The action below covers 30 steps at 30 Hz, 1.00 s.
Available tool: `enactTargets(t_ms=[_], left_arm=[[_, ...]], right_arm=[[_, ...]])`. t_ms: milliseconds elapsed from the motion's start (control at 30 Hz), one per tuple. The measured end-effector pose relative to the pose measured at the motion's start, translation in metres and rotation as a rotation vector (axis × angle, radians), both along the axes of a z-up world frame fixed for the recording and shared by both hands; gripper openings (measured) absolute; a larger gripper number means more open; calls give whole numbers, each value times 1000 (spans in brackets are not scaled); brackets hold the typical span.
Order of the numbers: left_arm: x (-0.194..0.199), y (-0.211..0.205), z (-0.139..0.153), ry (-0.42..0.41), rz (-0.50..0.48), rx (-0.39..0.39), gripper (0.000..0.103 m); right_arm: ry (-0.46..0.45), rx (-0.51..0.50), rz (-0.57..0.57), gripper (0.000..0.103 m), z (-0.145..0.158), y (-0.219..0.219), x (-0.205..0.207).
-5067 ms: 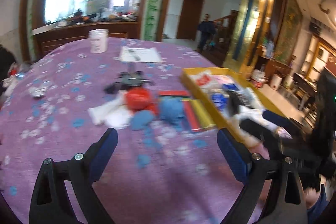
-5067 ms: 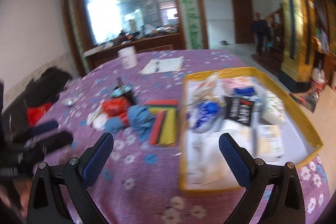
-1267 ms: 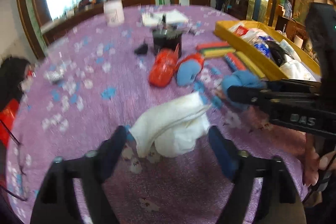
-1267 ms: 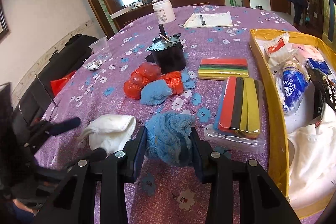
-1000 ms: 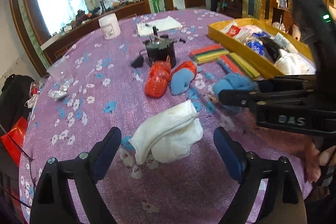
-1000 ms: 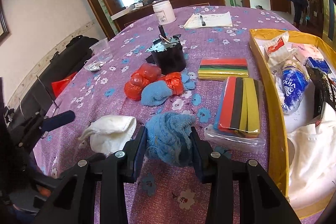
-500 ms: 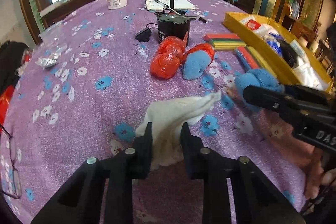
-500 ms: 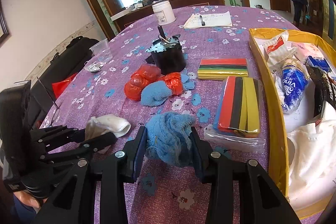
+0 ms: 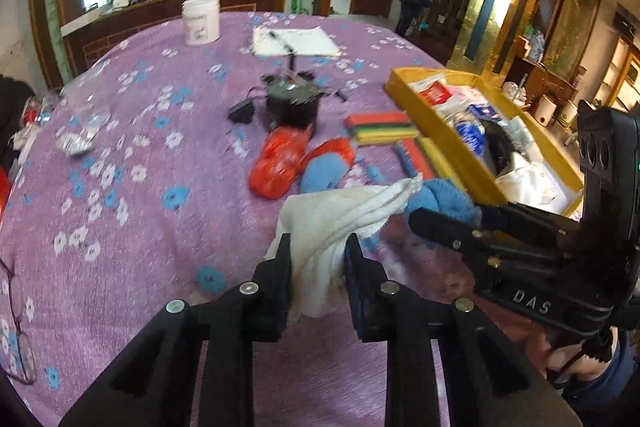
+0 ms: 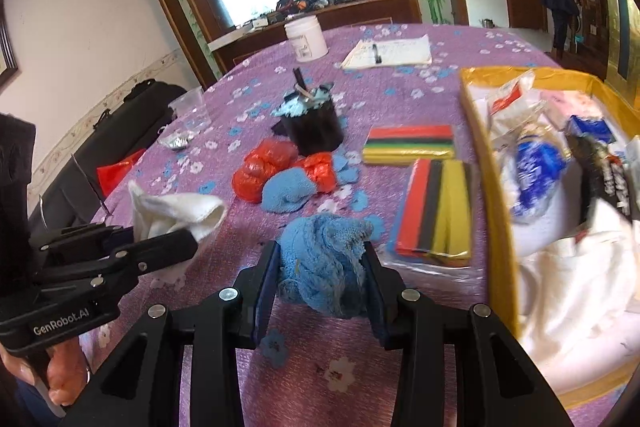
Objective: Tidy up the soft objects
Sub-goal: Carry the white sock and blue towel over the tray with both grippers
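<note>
Nearest in the left wrist view, the left gripper (image 9: 318, 251) has its two fingers drawn close together and pinches a white cloth (image 9: 340, 219) between them; the cloth bunches at the pads and fans out forward, its far tip reaching toward the blue cloth. In the right wrist view, the right gripper (image 10: 320, 267) is likewise closed in on a crumpled blue knitted cloth (image 10: 322, 259), which fills the gap between the pads and bulges above them. Whether either cloth is lifted clear of the purple flowered tablecloth (image 10: 304, 359) cannot be told. The two tongs sit side by side, the left one appearing at the left edge of the right wrist view with the white cloth sticking out of it.

Just beyond the held cloths lie a smaller light-blue cloth (image 10: 288, 191) touching two orange-red plastic bags (image 10: 264, 167). To the right of them are two flat packs of colored striped sheets (image 10: 436, 203), one behind the other, lying beside the yellow tray (image 10: 494, 211), which holds packets, a blue-printed bag and white fabric.

Farther back stands a black pot (image 10: 314, 123) with sticks in it, with a clear plastic cup (image 10: 192, 111) off to its left. Farther still are a notepad with a pen (image 10: 388, 53) and a white tub (image 10: 306, 37) near the table's far edge.
</note>
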<state>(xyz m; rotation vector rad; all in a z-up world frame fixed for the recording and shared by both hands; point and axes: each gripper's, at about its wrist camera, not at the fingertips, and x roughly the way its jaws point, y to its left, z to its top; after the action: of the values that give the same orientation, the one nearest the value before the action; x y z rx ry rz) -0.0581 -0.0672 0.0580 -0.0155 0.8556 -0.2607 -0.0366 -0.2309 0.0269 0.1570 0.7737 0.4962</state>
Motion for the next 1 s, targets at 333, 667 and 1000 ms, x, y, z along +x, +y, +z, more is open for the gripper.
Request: enactTargets(t_ms=[333, 667, 1000], left_arm=[[24, -65, 25, -14, -104, -11, 23], [71, -153, 33, 45, -218, -6, 23], [139, -231, 9, 116, -264, 48, 23]], right_arm=[[-15, 109, -166, 43, 29, -88, 7], [6, 83, -288, 43, 49, -169, 41], [117, 64, -360, 43, 41, -221, 103]])
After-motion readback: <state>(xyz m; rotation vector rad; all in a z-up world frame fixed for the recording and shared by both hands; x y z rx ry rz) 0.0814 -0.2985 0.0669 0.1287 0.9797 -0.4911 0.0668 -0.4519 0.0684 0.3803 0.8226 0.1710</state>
